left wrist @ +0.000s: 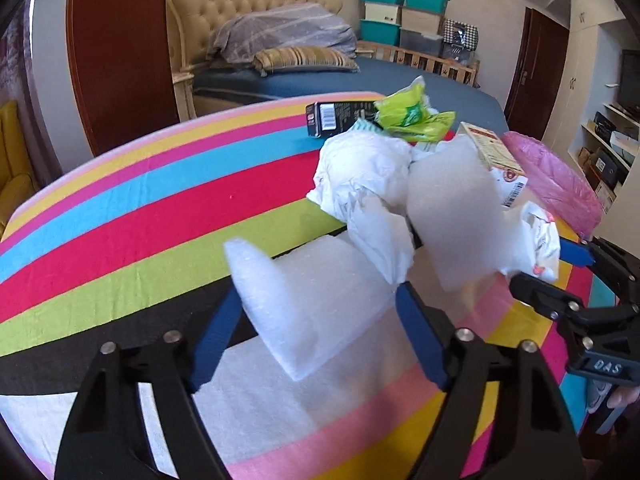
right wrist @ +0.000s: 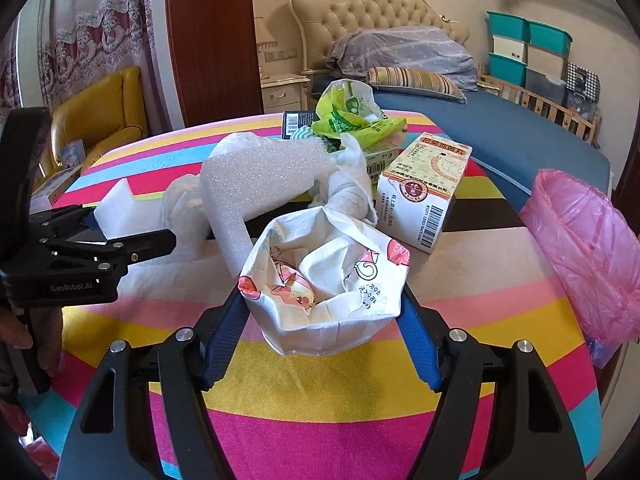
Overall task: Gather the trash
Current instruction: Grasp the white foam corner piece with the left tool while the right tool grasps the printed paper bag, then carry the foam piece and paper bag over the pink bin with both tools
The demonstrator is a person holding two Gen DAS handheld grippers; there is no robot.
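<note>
My left gripper (left wrist: pixel 320 300) has its blue fingers closed on a white foam block (left wrist: pixel 308 308) that rests on the striped tablecloth; it also shows in the right wrist view (right wrist: pixel 120 212). My right gripper (right wrist: pixel 320 312) is shut on a crumpled white printed wrapper (right wrist: pixel 324 284), also visible in the left wrist view (left wrist: pixel 536 240). Behind them lies a trash pile: another foam piece (right wrist: pixel 260 184), crumpled white paper (left wrist: pixel 364 172), a green plastic bag (right wrist: pixel 352 116), a yellow medicine box (right wrist: pixel 424 188) and a black box (left wrist: pixel 336 118).
A bin lined with a pink bag (right wrist: pixel 584 248) stands at the table's right edge. The striped tablecloth (left wrist: pixel 160 200) covers the round table. A bed (right wrist: pixel 500 128) lies behind the table and a yellow armchair (right wrist: pixel 100 116) to the left.
</note>
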